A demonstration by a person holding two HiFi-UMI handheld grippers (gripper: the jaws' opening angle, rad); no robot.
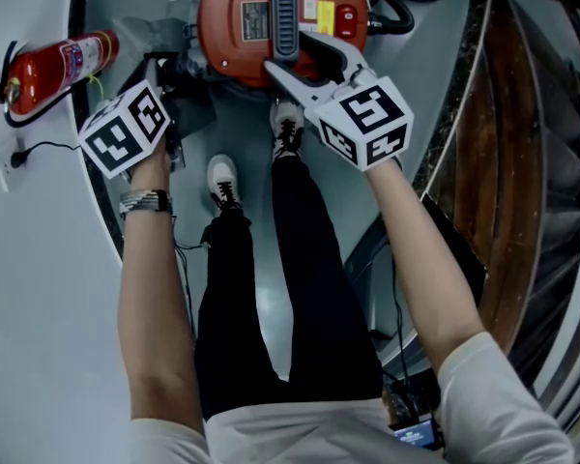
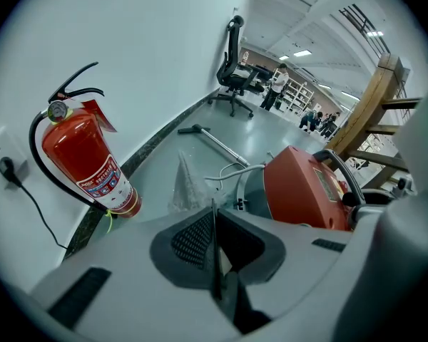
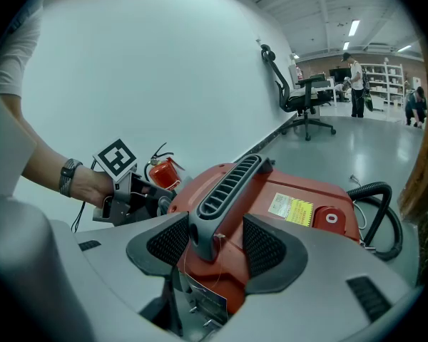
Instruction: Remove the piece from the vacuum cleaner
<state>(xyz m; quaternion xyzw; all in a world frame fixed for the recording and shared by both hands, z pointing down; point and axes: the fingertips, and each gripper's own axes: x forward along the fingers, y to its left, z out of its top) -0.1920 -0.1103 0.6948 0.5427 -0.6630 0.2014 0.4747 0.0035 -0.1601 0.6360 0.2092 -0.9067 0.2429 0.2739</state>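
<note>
Head view: red vacuum cleaner [image 1: 234,29] on the floor [image 1: 244,135], just beyond the person's shoes; fire extinguisher [image 1: 58,66] far left.
Left gripper view: left gripper [image 2: 214,223] fingers together, nothing between them; vacuum cleaner to the right.
Right gripper view: right gripper [image 3: 215,244] fingers apart, straddling the grey handle [image 3: 228,187].

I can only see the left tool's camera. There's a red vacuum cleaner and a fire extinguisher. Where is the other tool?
Observer: The right tool is at the vacuum cleaner, with the grey handle between its jaws.
Operator: Is it squeezing the handle?
Observer: No. The right gripper view shows a gap between the handle and one jaw.
Operator: Is anything else near the vacuum?
Observer: A black hose curves out on its far side.
Operator: Where is the person standing?
Observer: Their shoes are right next to the vacuum.
</note>
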